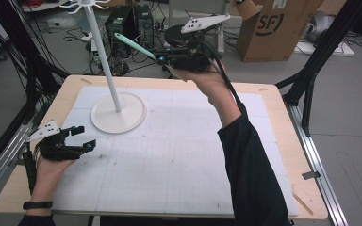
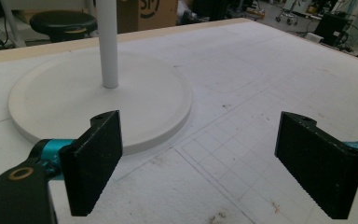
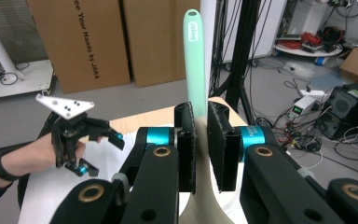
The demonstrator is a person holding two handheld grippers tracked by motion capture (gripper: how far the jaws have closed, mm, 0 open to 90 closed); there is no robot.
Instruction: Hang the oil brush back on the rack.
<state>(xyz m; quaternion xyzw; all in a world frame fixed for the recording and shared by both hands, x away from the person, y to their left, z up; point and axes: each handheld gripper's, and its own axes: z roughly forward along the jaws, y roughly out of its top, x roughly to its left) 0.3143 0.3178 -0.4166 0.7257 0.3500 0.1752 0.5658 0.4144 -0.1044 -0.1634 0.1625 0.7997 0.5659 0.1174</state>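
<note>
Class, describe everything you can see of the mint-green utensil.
The mint-green utensil is a slim, flat handle, plastic-looking, with a small hanging hole and faint lettering near its rounded tip. It widens into a paler part below. The right gripper clamps it between black pads, raised above the table's far edge, pointing toward the white stand.

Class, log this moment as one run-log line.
right gripper: shut on mint-green plastic utensil handle, raised | left gripper: open, empty | white round-based pole stand: upright

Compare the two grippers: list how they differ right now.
The right gripper is shut on a mint-green utensil handle; the left gripper is open and holds nothing. The right gripper is raised beyond the table's far edge; the left gripper hangs low over the mat near the white stand's base. Both have black jaws.
</note>
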